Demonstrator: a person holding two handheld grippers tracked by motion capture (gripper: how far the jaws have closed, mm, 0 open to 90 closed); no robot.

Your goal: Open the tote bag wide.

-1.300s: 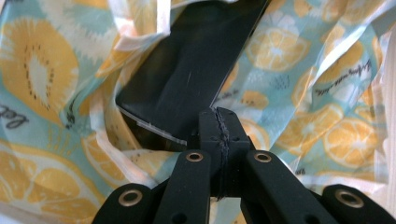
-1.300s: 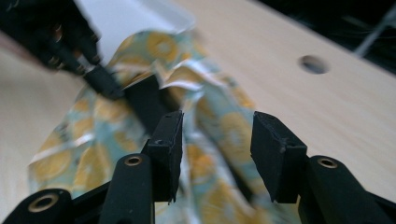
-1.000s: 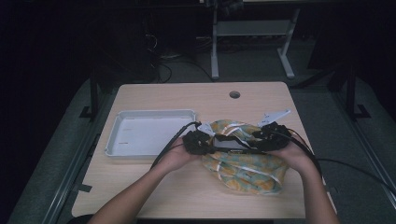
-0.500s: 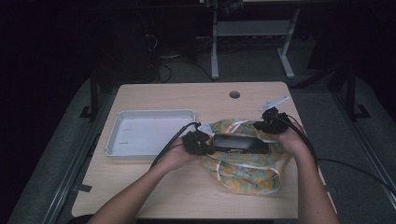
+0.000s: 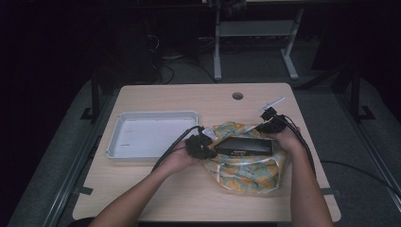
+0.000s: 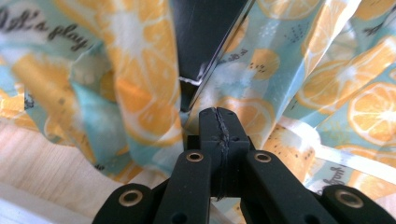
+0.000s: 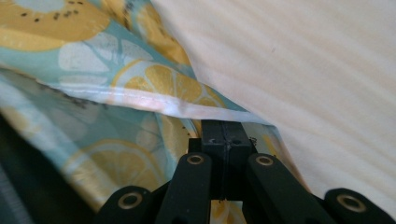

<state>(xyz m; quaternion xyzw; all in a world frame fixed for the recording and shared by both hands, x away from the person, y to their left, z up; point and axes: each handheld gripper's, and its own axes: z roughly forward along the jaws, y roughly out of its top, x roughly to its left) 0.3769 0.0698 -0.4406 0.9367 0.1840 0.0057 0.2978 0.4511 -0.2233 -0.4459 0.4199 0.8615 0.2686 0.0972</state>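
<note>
Fruit-print bag (image 5: pixel 246 165) lies on the wooden surface (image 5: pixel 189 198) in the lower right of the high view, teal cloth with orange and lemon slices, crumpled and open at the top. A flat black box (image 5: pixel 246 145) sits at the mouth of the bag, its long side level across the frame.

Your left forearm comes in from the bottom edge and ends at the left hand-held gripper (image 5: pixel 204 144), just left of centre, at the left end of the box. In the left gripper view that hand-held gripper (image 6: pixel 219 122) has its jaws pressed together, with the bag's cloth bunched right at their tips and a corner of the black box (image 6: pixel 205 37) just above; whether cloth is pinched between them you cannot tell from this view.

Your right forearm rises along the right side to the right hand-held gripper (image 5: pixel 265 126), at the bag's upper right edge. In the right gripper view its jaws (image 7: pixel 224 135) are shut on the bag's white-hemmed rim (image 7: pixel 154 102), having just closed.

Farther back, an empty grey tray (image 5: pixel 118 142) rests on the surface, left of centre, well apart from the bag.
</note>
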